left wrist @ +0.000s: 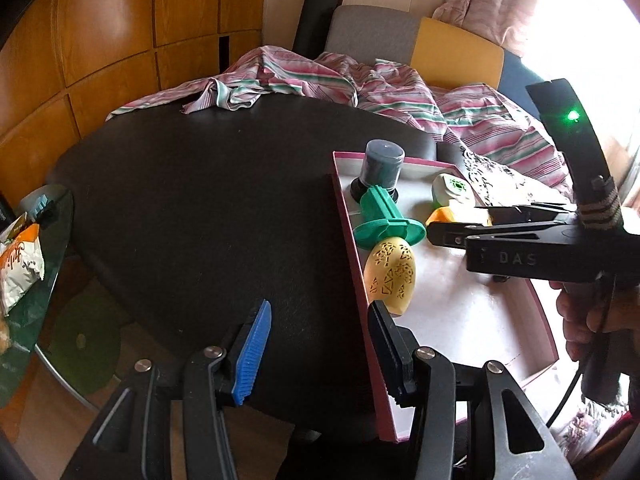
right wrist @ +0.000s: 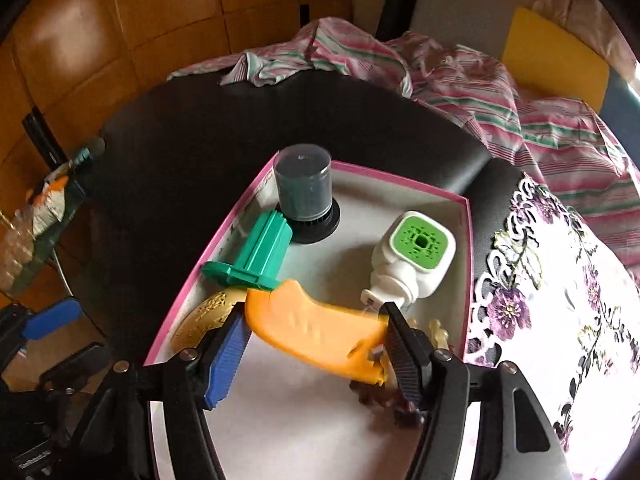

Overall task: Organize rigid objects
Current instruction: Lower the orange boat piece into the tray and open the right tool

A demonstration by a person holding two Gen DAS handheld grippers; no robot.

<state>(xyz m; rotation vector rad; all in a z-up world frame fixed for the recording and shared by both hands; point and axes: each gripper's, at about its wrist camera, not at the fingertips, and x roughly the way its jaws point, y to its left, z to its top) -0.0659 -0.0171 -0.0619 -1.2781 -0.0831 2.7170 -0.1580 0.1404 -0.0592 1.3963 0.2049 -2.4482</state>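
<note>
The right gripper has its jaws pinching the orange piece above bare white floor in the pink-rimmed box, with the green spool, white bottle and dark jar beyond, while the left gripper has spread, empty jaws straddling the box's near wall over open dark surface.

Beyond my black bench I see orange wood wall panels, a grey-and-yellow chair, and a curtained window glaring white at right

black table — pink-rimmed box, striped cloth
</note>
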